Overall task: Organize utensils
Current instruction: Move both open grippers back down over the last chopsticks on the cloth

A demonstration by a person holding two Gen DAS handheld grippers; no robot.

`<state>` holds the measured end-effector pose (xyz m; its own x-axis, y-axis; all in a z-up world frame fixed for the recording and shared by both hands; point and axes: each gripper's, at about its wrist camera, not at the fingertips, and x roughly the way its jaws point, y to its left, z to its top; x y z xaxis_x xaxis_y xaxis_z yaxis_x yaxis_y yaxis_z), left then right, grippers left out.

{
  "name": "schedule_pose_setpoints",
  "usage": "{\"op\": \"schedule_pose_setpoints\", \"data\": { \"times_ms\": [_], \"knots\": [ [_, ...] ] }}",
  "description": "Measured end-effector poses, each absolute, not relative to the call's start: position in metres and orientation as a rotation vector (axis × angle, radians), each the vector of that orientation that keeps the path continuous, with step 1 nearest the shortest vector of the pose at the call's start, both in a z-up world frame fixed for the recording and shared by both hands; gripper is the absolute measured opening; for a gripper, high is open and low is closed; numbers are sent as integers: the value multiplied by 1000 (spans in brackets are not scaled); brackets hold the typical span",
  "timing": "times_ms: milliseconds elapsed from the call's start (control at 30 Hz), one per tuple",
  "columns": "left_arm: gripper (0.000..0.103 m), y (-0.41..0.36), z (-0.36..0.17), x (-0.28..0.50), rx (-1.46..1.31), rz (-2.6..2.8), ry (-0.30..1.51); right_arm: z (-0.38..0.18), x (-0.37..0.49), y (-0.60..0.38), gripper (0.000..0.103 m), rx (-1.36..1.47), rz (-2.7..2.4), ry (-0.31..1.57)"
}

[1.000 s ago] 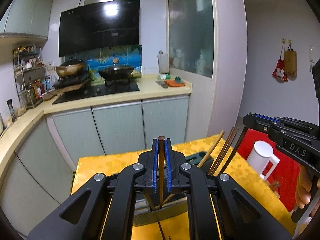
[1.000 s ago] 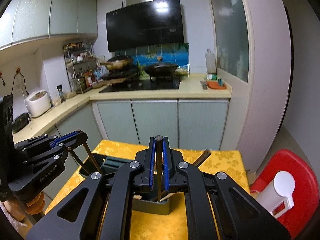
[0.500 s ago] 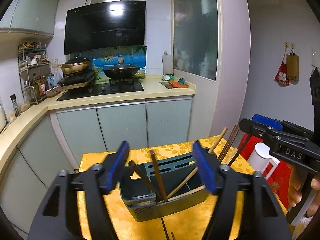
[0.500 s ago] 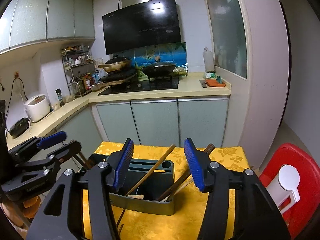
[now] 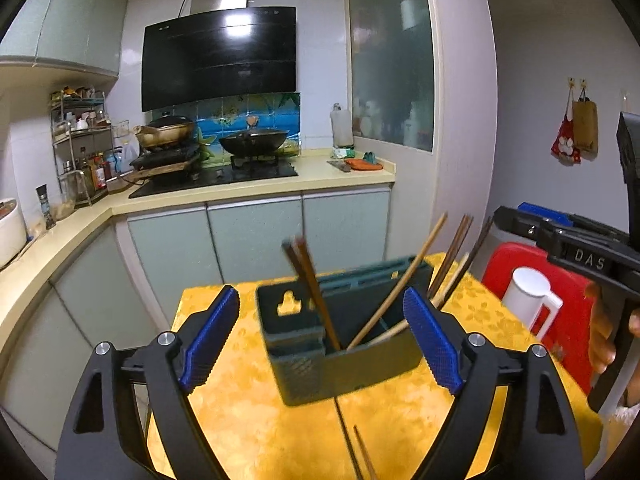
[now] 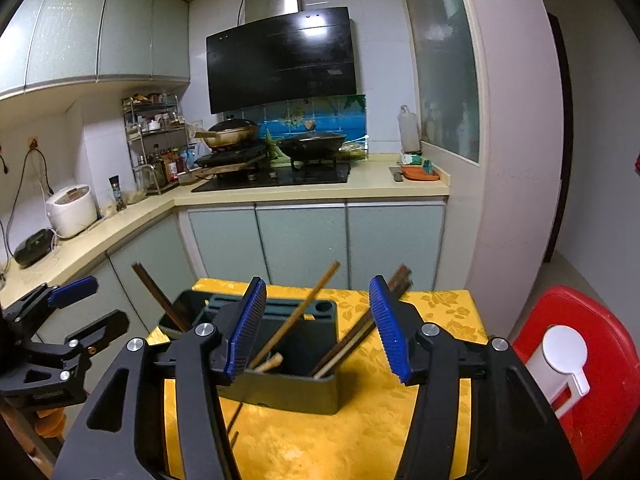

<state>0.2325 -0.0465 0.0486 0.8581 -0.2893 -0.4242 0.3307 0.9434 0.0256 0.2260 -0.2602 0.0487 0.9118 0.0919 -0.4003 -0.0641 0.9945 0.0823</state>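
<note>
A dark green utensil holder (image 5: 352, 364) (image 6: 288, 388) stands on the yellow-clothed table (image 5: 248, 420). Dark brown chopsticks (image 5: 308, 280) lean in its left part. A light wooden chopstick (image 5: 400, 280) (image 6: 304, 312) and several dark ones (image 5: 456, 248) lean to the right. My left gripper (image 5: 320, 292) is short of the holder; its jaws are opening and the blue pads touch nothing. My right gripper (image 6: 317, 282) is open in front of the holder, with nothing gripped. Loose chopsticks (image 5: 360, 452) lie on the cloth near me.
A white jug (image 5: 528, 300) (image 6: 560, 356) sits on a red stool (image 6: 600, 320) right of the table. Kitchen cabinets and a counter with a stove (image 6: 280, 176) run behind the table. A hand (image 5: 600, 332) holds the right gripper.
Both grippers were shut on a chopstick a second ago. They have opened and drawn back, and the chopsticks now lean in the holder.
</note>
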Motion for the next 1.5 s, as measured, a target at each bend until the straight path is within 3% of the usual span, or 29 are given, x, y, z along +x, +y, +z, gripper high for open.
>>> {"op": "schedule_pose_setpoints", "data": {
  "times_ms": [667, 1500],
  "knots": [
    [81, -18, -85, 175, 70, -254, 664, -98, 156, -254, 52, 59, -66, 629],
    [81, -22, -138, 130, 94, -318, 816, -141, 135, -249, 52, 70, -69, 743]
  ]
}}
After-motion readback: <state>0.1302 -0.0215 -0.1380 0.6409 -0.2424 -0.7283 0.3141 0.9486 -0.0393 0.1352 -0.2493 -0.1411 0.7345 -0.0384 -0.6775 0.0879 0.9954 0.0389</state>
